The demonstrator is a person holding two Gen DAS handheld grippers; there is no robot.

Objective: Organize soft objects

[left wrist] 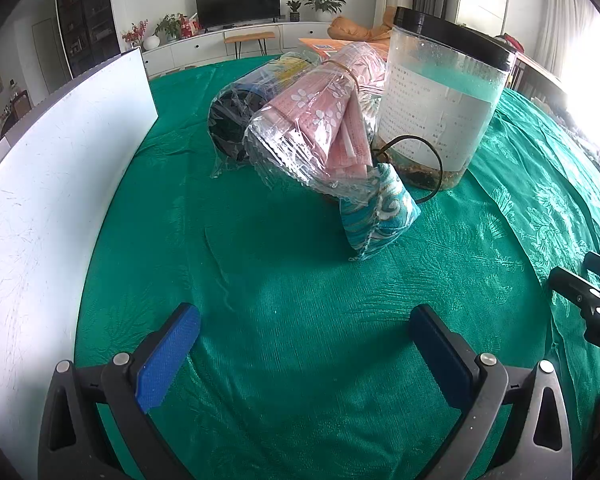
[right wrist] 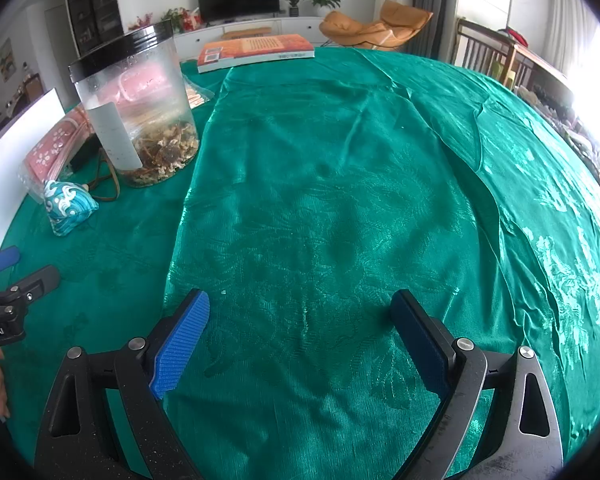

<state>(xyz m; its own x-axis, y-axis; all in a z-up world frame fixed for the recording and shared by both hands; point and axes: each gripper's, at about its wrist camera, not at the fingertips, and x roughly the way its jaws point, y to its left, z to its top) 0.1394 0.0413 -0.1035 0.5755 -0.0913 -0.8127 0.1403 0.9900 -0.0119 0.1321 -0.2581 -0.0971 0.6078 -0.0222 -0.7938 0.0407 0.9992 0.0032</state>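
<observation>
A small teal pouch with a wave pattern [left wrist: 380, 220] lies on the green tablecloth [left wrist: 300, 280], partly under a clear plastic pack of pink flowered masks [left wrist: 316, 120]. Behind that pack lies a second clear bag with dark contents [left wrist: 232, 116]. My left gripper [left wrist: 300, 344] hovers open over bare cloth, well short of the pouch. In the right wrist view the pouch [right wrist: 70, 208] and the pink pack [right wrist: 56, 148] sit far left. My right gripper [right wrist: 300, 332] is open above the cloth [right wrist: 340, 200], nothing between its blue pads.
A tall clear jar with a black lid [left wrist: 440, 96] holding dried material stands right of the packs, a dark cord looped at its base. A white board [left wrist: 60, 184] stands along the left edge. A book [right wrist: 256, 52] lies at the far side.
</observation>
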